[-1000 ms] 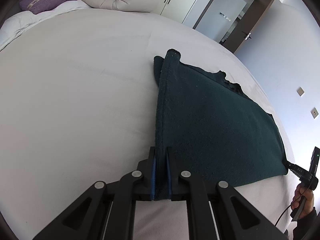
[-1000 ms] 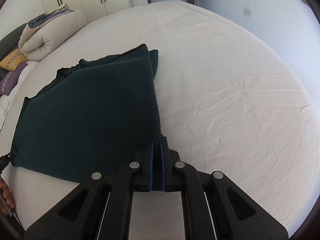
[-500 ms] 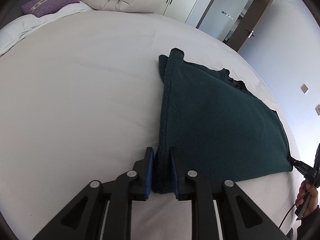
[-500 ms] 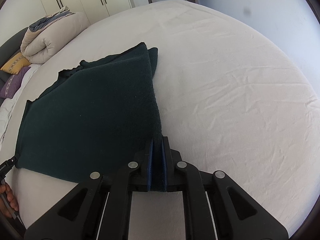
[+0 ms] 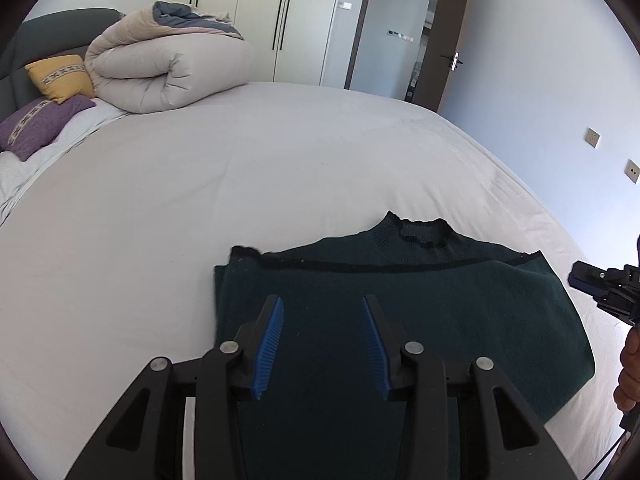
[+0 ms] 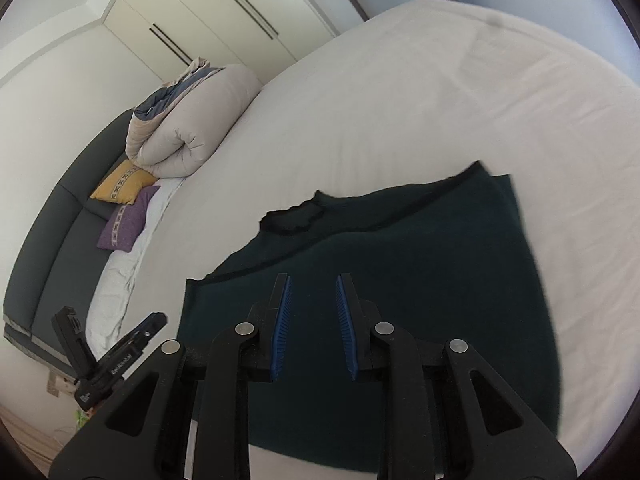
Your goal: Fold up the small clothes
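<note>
A dark green knitted sweater (image 5: pixel 420 304) lies folded flat on the white bed (image 5: pixel 240 168), its collar at the far edge. It also shows in the right wrist view (image 6: pixel 420 264). My left gripper (image 5: pixel 322 312) is open and empty, held just above the near part of the sweater. My right gripper (image 6: pixel 312 292) is open and empty, above the sweater too. The right gripper shows at the right edge of the left wrist view (image 5: pixel 600 284). The left gripper shows at the lower left of the right wrist view (image 6: pixel 116 352).
A rolled beige duvet (image 5: pixel 168 72) sits at the head of the bed with a yellow pillow (image 5: pixel 60 76) and a purple pillow (image 5: pixel 40 124). White wardrobes (image 5: pixel 260 12) and an open door (image 5: pixel 448 32) stand beyond the bed.
Both grippers have let go of the sweater's edges and opened. The sweater now lies folded flat. Both cameras have lifted and pulled back.
</note>
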Demonstrator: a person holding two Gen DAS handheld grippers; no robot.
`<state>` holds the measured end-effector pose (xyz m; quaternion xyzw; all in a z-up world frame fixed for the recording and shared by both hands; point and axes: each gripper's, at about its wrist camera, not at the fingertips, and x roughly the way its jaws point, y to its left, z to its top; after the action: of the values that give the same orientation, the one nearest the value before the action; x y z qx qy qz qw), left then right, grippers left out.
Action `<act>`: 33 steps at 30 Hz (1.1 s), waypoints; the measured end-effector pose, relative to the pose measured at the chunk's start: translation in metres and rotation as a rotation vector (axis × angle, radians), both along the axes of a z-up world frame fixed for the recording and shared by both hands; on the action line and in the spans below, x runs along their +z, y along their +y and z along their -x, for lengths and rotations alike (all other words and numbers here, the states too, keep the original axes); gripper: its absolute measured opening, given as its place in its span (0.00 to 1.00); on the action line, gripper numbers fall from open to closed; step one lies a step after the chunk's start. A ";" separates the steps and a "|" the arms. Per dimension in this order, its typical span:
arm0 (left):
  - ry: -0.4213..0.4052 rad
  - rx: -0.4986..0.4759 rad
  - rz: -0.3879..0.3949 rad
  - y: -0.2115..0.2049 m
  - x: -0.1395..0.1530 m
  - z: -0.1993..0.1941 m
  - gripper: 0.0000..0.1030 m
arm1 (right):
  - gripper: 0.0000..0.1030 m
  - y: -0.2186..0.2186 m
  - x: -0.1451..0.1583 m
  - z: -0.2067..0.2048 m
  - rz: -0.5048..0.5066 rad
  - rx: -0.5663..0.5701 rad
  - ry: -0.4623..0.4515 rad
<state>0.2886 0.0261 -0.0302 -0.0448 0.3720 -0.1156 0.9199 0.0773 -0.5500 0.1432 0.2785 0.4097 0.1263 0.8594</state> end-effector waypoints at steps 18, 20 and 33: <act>0.097 0.030 0.271 0.046 -0.082 -0.080 0.46 | 0.00 -0.143 -0.125 -0.041 -0.352 -0.497 0.050; 0.084 0.032 0.238 0.041 -0.082 -0.078 0.46 | 0.00 -0.147 -0.115 -0.032 -0.329 -0.512 0.038; 0.064 0.035 0.195 0.030 -0.086 -0.078 0.46 | 0.04 0.024 -0.111 -0.039 -0.198 -0.016 0.082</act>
<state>0.3662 0.0563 -0.1162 -0.1443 0.3873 -0.1335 0.9008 0.1162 -0.5255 0.0322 0.3703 0.4277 0.1480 0.8112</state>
